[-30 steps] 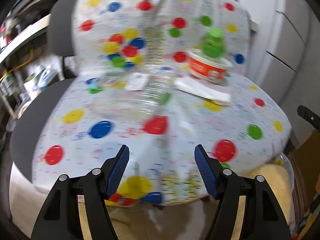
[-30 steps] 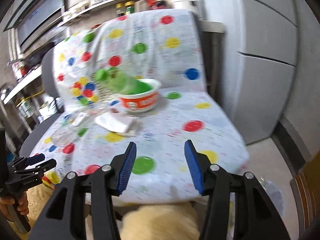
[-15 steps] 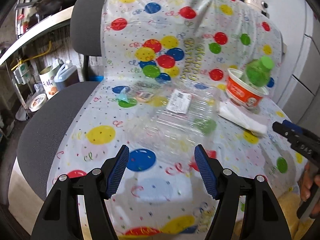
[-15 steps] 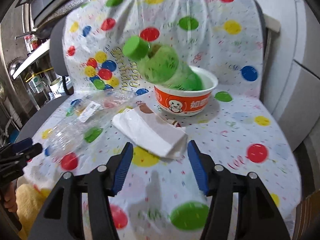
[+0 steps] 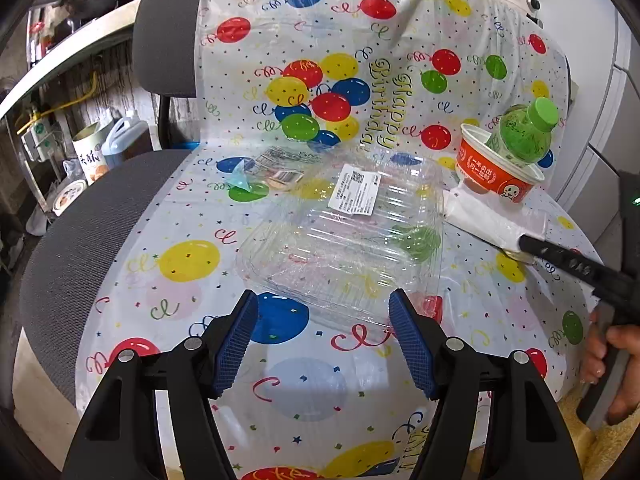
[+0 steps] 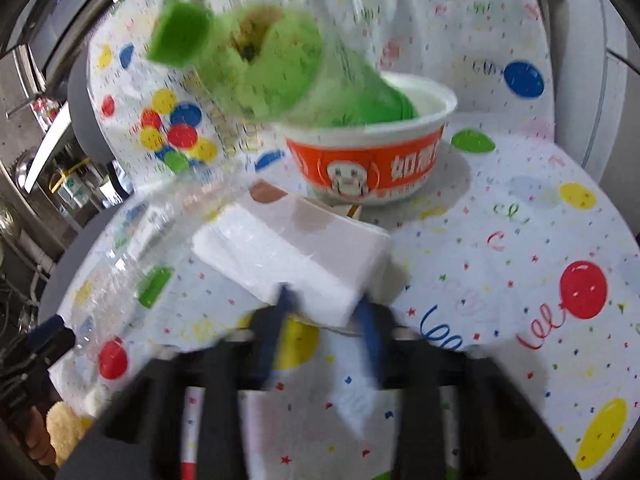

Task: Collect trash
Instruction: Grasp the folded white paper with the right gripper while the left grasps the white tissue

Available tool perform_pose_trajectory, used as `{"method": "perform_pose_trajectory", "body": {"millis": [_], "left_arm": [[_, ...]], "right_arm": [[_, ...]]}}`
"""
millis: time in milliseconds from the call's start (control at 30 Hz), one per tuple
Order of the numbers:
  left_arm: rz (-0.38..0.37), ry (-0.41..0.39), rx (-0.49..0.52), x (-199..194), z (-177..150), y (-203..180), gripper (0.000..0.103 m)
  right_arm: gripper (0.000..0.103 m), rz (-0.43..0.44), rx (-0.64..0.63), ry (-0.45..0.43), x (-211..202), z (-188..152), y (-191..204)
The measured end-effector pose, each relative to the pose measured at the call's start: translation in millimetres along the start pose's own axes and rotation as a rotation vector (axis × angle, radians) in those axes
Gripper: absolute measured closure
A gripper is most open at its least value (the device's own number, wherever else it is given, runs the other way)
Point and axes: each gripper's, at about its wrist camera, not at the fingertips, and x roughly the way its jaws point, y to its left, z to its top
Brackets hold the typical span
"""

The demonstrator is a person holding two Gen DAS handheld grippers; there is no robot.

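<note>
A clear plastic clamshell box [image 5: 344,240] lies on the balloon-print cover of the chair seat [image 5: 176,304]. My left gripper [image 5: 324,344] is open, its blue pads either side of the box's near edge. An orange paper bowl [image 6: 368,160] holds a tilted green bottle [image 6: 260,68]; both also show in the left wrist view, bowl [image 5: 496,172] and bottle [image 5: 524,136]. A white wrapper [image 6: 292,256] lies in front of the bowl. My right gripper [image 6: 324,316] is blurred, its fingers narrowed around the wrapper's near end. In the left wrist view its tip [image 5: 532,246] touches the wrapper [image 5: 492,220].
A small clear packet with a label [image 5: 276,172] lies behind the box. The chair's grey back [image 5: 168,40] stands at the rear. A tin and a jug [image 5: 108,152] sit on the floor to the left. Grey cabinet doors [image 6: 600,80] are to the right.
Both grippers have moved forward over the seat. The left one has come up to the clamshell box. The right one's fingers have narrowed onto the white wrapper's end.
</note>
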Motion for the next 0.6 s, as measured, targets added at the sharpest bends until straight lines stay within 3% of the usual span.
{"method": "perform_pose_trajectory", "body": {"millis": [133,233,333,367,400,433,533,600], "left_arm": [[0.000,-0.011,-0.007,-7,-1,2,0.035],[-0.006,-0.018,-0.007,-12,-3,1,0.035],[-0.016,-0.022,-0.001,-17,-6,-1,0.035],[-0.018,-0.021,0.004,-19,-8,-2,0.035],[-0.018,-0.021,0.006,-19,-9,-2,0.035],[-0.017,-0.021,0.006,-21,-10,-2,0.035],[-0.015,-0.022,0.003,-24,-12,0,0.035],[-0.012,-0.024,0.003,-26,-13,0,0.035]], "right_arm": [[0.090,0.050,0.012,-0.049,-35,5,5],[0.091,0.034,-0.013,-0.065,-59,3,12],[0.091,0.022,-0.028,0.003,-67,-16,17],[0.085,0.033,-0.039,0.047,-64,-23,18],[0.068,0.047,-0.060,0.105,-62,-35,21],[0.060,0.045,-0.077,0.122,-62,-42,22],[0.040,-0.065,-0.203,0.082,-75,-64,31],[0.030,-0.080,-0.222,0.054,-80,-67,29]]}}
